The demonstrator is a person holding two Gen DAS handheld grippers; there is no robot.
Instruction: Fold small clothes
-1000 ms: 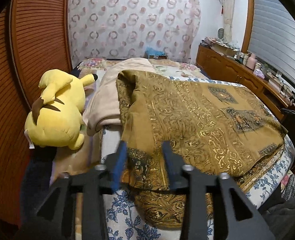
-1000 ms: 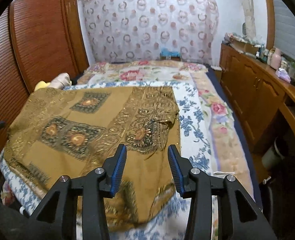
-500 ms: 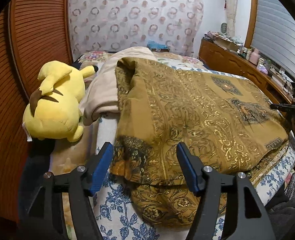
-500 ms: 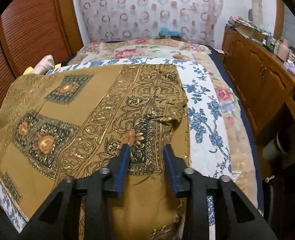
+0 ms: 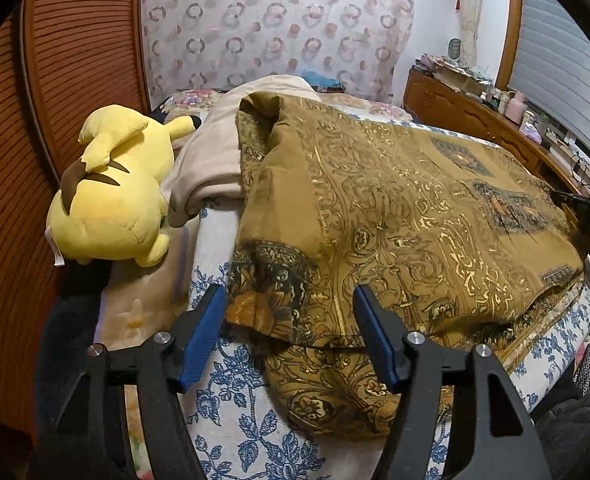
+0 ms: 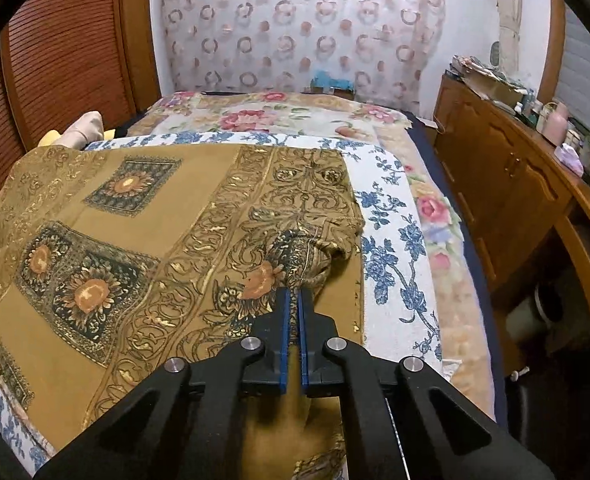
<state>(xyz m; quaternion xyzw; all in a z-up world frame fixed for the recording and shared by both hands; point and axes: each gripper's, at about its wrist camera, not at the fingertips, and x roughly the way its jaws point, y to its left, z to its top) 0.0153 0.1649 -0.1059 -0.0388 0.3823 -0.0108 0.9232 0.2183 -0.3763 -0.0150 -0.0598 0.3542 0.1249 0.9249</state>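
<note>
The brown cloth (image 6: 143, 240) is lying flat on the bed (image 6: 395, 264), the right gripper (image 6: 293, 300) is pinching 1 corner, and the left gripper (image 5: 289, 320) is waiting spread wide, needing to close on its own corner before lifting together.

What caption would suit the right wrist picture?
Right hand-held gripper pinching a bunched fold of the gold patterned cloth spread on the bed.

No legible text anywhere.
</note>
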